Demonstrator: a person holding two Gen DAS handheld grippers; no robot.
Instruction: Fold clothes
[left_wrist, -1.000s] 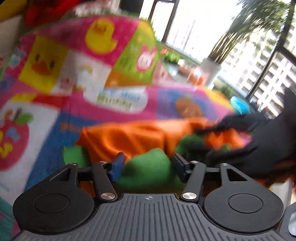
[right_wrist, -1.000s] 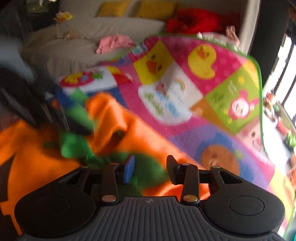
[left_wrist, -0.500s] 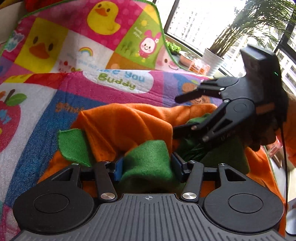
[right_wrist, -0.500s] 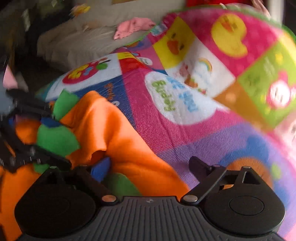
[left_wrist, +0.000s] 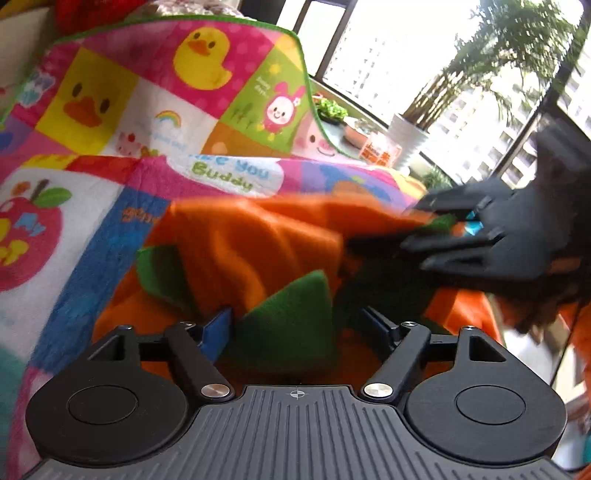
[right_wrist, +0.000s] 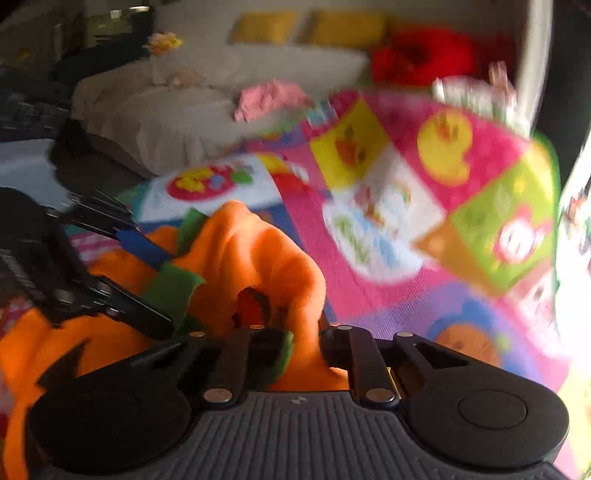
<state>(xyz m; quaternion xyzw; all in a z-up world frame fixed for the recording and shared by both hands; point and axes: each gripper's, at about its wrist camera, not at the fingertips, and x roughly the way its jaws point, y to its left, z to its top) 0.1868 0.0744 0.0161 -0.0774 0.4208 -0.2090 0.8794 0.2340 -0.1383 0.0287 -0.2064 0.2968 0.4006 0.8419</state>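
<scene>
An orange garment (left_wrist: 258, 240) with green felt leaf trim (left_wrist: 291, 317) lies bunched on a colourful play mat (left_wrist: 110, 122). My left gripper (left_wrist: 299, 325) stands open around a green leaf flap, its jaws apart from the cloth. In the left wrist view my right gripper (left_wrist: 436, 229) is at the right, closed on the garment's orange and green edge. In the right wrist view the right gripper (right_wrist: 303, 343) is shut on a fold of the orange garment (right_wrist: 255, 254). The left gripper (right_wrist: 122, 266) shows there at the left, jaws spread.
The play mat (right_wrist: 388, 280) covers the floor. A grey sofa (right_wrist: 207, 99) with yellow cushions, a pink cloth (right_wrist: 269, 96) and a red plush (right_wrist: 417, 55) stands behind. Windows and a potted plant (left_wrist: 410, 133) are to the right of the mat.
My left gripper's jaws have spread off the green leaf flap. My right gripper was open half a second ago and has closed on the garment's orange fold.
</scene>
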